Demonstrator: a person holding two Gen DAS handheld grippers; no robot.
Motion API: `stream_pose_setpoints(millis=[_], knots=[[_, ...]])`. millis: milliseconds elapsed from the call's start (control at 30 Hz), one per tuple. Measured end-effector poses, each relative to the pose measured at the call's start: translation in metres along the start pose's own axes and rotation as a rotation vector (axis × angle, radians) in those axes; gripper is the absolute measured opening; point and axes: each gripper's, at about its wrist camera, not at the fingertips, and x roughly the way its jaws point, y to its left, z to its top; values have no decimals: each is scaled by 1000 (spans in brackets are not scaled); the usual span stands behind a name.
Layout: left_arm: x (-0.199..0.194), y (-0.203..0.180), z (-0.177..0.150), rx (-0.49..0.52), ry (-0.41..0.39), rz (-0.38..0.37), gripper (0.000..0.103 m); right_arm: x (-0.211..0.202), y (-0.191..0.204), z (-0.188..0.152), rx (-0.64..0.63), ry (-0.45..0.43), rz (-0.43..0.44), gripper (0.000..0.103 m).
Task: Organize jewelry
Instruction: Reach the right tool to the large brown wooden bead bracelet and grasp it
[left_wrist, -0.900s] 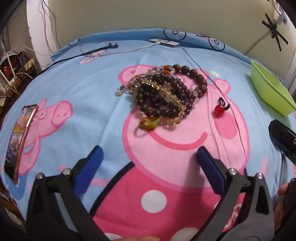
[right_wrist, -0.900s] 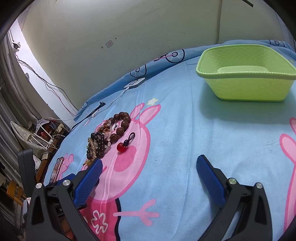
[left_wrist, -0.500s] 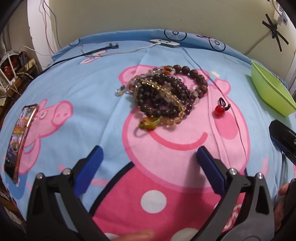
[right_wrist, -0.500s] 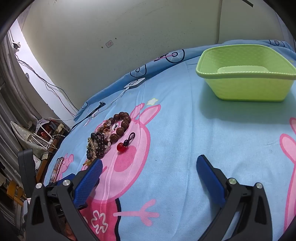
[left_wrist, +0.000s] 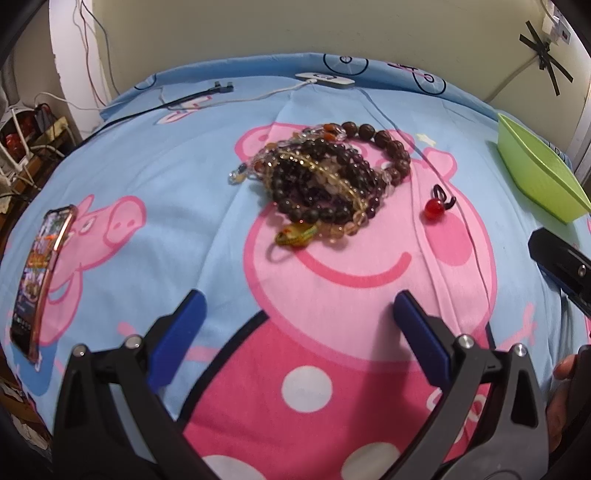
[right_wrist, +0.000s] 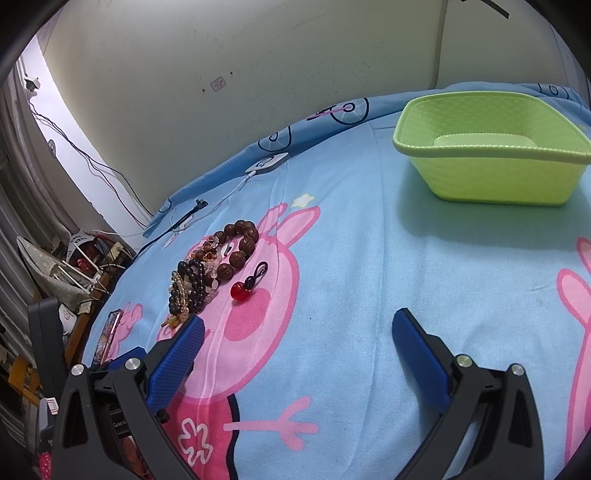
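Observation:
A heap of beaded bracelets (left_wrist: 325, 181) in dark brown, purple and amber lies on the cartoon-pig bedsheet, also visible as the bracelet heap (right_wrist: 210, 269) in the right wrist view. Beside it rests a red bead charm on a black loop (left_wrist: 434, 209), the same red charm (right_wrist: 242, 290) seen from the right. A lime-green basket (right_wrist: 491, 177) stands empty at the far right, its corner the green basket (left_wrist: 535, 177) in the left wrist view. My left gripper (left_wrist: 295, 328) hovers open in front of the heap. My right gripper (right_wrist: 299, 347) is open over bare sheet.
A phone (left_wrist: 38, 280) lies on the sheet's left edge. A white charger and cables (left_wrist: 321, 79) sit at the back by the wall. Cluttered shelves stand beyond the bed's left side. A person's fingertip (left_wrist: 565, 367) shows at the lower right.

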Motion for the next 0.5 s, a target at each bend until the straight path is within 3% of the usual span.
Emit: stream_pose_setpoints(millis=[233, 500], knots=[[-6, -7, -7, 4, -10, 0, 98, 6, 6, -1, -21, 9, -30, 84], [-17, 15, 6, -61, -73, -76, 97, 7, 9, -1, -40, 17, -57, 84]])
